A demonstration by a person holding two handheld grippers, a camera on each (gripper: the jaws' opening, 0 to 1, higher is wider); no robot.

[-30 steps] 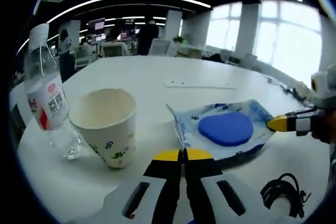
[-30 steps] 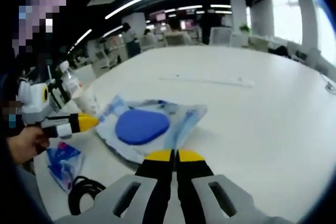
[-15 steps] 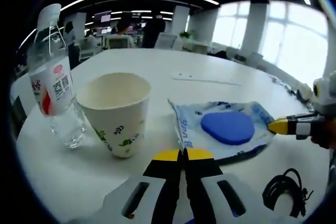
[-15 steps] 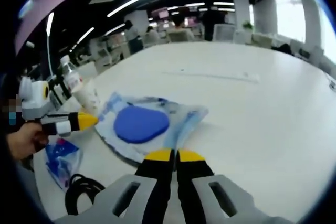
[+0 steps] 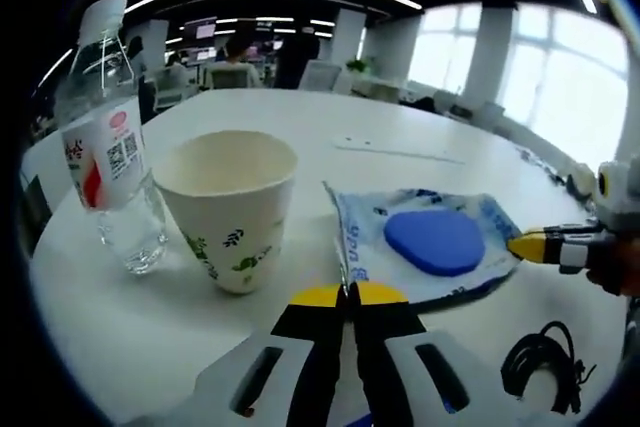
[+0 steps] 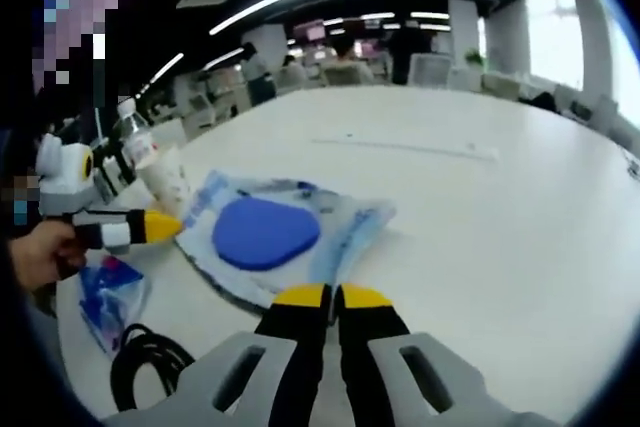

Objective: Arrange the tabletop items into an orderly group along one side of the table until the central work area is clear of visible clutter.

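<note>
The left gripper (image 5: pixel 347 292) and the right gripper (image 6: pixel 333 294), each with jaws pressed together on an edge of the plastic packet (image 5: pixel 432 247) holding a blue pad (image 6: pixel 264 232), are keeping that pinch while the paper cup (image 5: pixel 228 209) and water bottle (image 5: pixel 108 162) are looming larger in the left gripper view than a second ago. This is suggesting the packet is being drawn toward that pair (judged as the grouping side). A black cable (image 6: pixel 145 372) is waiting on the white table (image 6: pixel 480 237).

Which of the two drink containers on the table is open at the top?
The paper cup, white with a leaf print: its wide mouth is uncovered. The clear water bottle standing beside it has a white cap on.
</note>
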